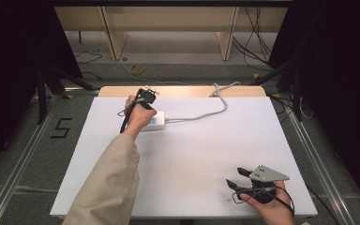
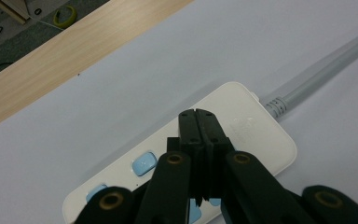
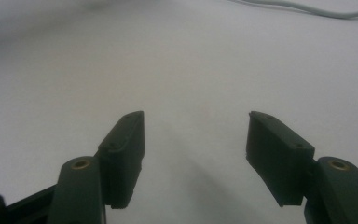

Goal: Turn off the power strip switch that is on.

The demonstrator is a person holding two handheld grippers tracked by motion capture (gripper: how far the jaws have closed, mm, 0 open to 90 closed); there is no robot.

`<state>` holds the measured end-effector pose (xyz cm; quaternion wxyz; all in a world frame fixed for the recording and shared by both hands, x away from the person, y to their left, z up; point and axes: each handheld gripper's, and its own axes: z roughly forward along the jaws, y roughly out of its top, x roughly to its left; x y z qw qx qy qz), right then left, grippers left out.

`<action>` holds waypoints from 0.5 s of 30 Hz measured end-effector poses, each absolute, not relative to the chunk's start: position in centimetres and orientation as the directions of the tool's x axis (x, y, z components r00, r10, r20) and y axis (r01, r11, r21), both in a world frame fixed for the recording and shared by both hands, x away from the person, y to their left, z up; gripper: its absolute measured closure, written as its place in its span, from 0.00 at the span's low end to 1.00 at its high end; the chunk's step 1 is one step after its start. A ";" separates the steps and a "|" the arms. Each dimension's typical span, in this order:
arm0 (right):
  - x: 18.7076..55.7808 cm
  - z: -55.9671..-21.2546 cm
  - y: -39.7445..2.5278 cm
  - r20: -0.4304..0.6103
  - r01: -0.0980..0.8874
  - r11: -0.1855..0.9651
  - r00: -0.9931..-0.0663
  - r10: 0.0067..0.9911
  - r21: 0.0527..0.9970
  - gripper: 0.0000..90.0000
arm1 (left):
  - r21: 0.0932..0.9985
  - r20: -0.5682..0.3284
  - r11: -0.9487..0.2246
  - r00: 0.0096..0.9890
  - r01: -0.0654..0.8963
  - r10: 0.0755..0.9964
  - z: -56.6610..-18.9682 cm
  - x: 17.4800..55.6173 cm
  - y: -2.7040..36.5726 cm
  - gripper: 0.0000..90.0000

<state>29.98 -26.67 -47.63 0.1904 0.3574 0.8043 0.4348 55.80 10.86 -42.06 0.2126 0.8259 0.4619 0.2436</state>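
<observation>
Setting: lab or recording studio bay. White-topped table point(image 1: 192, 154) on grey carpet, flanked by metal floor rails point(image 1: 21, 154) and black curtains point(image 1: 9, 37). Loose cables point(image 1: 255, 44), tape marking "5" point(image 1: 62, 127), plywood bench legs point(image 1: 114, 33) behind.

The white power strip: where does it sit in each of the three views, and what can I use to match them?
High view: the white power strip lies left of centre toward the table's far edge, beside the left gripper.
Left gripper view: it runs from bottom left to centre right, under the shut jaws.
Right gripper view: the strip itself is not in it.
Shared landmark: its grey cable.
</observation>
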 end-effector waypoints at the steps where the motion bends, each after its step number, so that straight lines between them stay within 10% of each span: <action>1: 30.0 -47.6 -26.7 0.005 0.410 0.366 -0.672 0.741 0.835 0.43 | 0.575 0.207 -0.484 0.454 0.660 0.866 -42.1 55.8 10.8 1.00; 15: 30.0 -47.6 -26.7 0.006 0.410 0.366 -0.672 0.740 0.836 0.43 | 0.569 0.203 -0.479 0.450 0.669 0.869 -42.5 56.4 10.7 1.00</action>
